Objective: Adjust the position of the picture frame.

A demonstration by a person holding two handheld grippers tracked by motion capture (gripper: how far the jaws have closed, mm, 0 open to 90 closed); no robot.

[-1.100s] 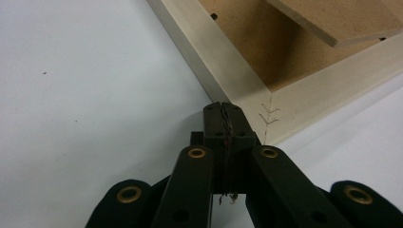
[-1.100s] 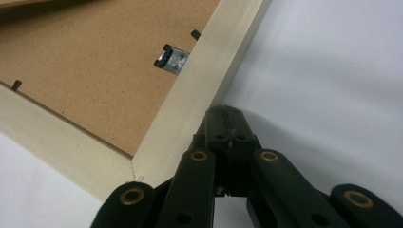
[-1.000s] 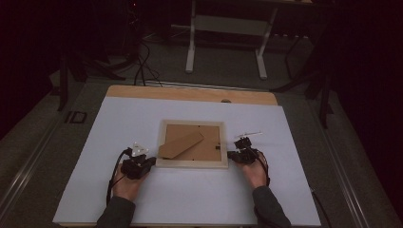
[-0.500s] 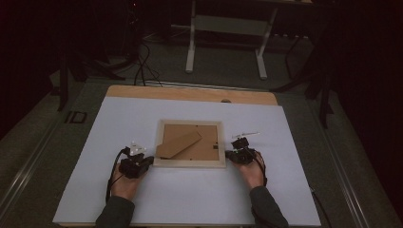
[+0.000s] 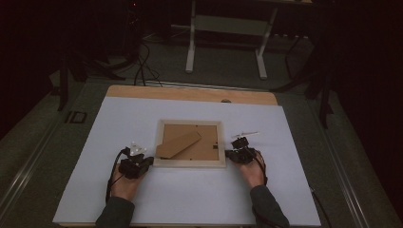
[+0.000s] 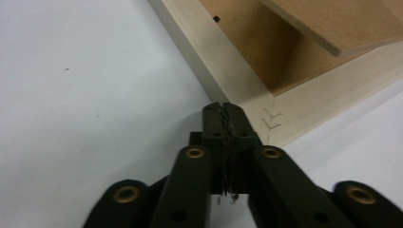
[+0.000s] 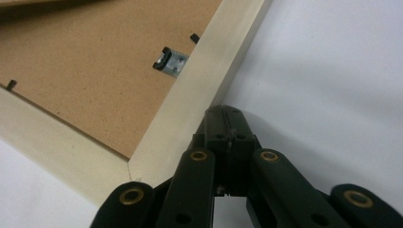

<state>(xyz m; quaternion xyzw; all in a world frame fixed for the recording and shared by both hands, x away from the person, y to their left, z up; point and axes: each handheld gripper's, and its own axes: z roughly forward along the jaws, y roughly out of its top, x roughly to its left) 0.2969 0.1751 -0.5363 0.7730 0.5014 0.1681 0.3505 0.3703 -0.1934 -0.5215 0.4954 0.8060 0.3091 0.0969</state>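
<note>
Mid-table on the white sheet (image 5: 119,118) lies the frame (image 5: 190,163) face down, long axis approx left-right, w/ left gripper (image 5: 142,164) closed & empty at its near-left corner, right gripper (image 5: 232,154) closed & empty touching its right edge, both equally near.

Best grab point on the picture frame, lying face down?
Probably the pale wooden border of the picture frame, pinched at its outer edges from left and right. It lies flat on the white table; both shut grippers, left and right, sit at those edges.
</note>
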